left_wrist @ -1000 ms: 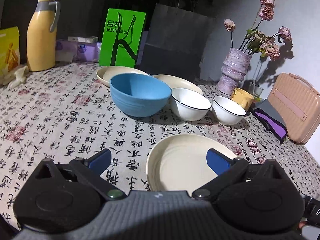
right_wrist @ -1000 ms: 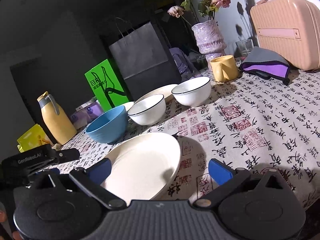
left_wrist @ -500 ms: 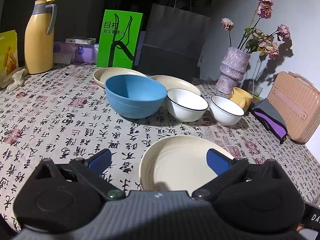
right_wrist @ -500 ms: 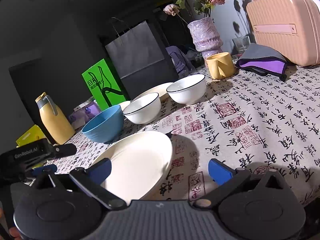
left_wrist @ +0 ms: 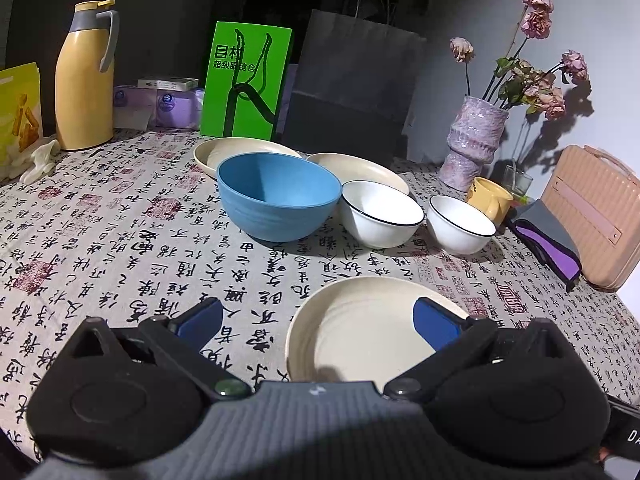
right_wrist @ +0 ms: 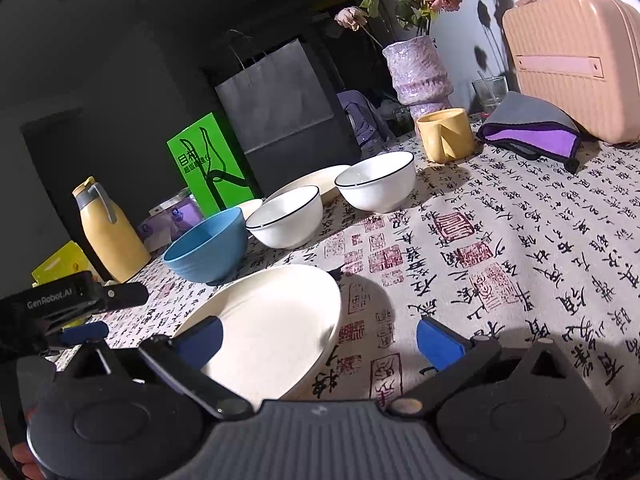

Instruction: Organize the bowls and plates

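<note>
So over the last second both grippers have basically just drifted a bit, nothing got picked up. The left gripper (left_wrist: pixel 316 320) has shifted so the near cream plate (left_wrist: pixel 360 332) sits a touch more to the right between its fingers, and the right gripper (right_wrist: pixel 318 340) view has tipped slightly, same plate (right_wrist: pixel 272 320) under its left finger. Both sets of jaws are spread wide and holding nothing. My read is that organizing hasn't really started yet, and the near plate looks like the first pick.

Counting, using the blue bowl (left_wrist: pixel 278 196) as the anchor:
- plates: three, one in front of the blue bowl nearest the grippers, two cream ones right behind it (left_wrist: pixel 240 150) (left_wrist: pixel 360 166)
- bowls: three, the blue one plus two white black-rimmed ones in a row to its right (left_wrist: pixel 380 214) (left_wrist: pixel 460 224)

All of it sits on the counter (left_wrist: pixel 120 220) with the calligraphy cloth, nothing stacked, though the back plates look close to touching, can't tell for sure
</note>
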`<state>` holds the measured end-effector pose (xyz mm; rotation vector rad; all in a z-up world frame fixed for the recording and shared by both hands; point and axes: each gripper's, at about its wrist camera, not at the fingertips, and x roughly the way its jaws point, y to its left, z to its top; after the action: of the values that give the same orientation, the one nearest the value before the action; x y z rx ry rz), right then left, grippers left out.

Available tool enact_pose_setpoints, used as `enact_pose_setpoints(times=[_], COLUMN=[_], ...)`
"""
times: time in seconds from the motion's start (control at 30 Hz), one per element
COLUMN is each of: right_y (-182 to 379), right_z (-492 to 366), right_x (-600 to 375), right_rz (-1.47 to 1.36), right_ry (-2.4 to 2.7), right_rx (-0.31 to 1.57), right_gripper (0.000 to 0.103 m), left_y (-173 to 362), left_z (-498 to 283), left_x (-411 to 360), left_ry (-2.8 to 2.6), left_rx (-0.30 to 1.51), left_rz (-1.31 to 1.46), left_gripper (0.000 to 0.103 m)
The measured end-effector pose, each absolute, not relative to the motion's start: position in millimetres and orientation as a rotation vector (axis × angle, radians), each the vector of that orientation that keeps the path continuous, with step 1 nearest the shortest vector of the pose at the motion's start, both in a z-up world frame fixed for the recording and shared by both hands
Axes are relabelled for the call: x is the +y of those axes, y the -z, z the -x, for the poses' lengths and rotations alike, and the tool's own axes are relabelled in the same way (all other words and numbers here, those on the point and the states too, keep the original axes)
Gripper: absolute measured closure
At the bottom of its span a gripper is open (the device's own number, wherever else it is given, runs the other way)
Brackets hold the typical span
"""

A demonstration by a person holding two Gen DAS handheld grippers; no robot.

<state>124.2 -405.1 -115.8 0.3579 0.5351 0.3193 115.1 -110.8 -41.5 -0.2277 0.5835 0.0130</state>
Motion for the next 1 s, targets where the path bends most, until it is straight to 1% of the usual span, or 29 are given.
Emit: enact_pose_setpoints(times=[0.5, 1.0], right_y=[96.0, 85.5], right_z=[-132.2, -157.0], right_x=[-392.3, -382.0], right_rz=[-0.263, -0.227], right_ry=[-0.322, -0.330], right_rx=[0.568, 0.596], right_gripper=[0.000, 0.000], left_y=[19.1, 9.9], left_z=[-121.0, -136.1], left_x=[-104.9, -74.5], left_ry=[0.024, 0.033], left_rx=[0.528, 0.539], left_rz=[0.252, 0.272], left_gripper=[0.000, 0.000])
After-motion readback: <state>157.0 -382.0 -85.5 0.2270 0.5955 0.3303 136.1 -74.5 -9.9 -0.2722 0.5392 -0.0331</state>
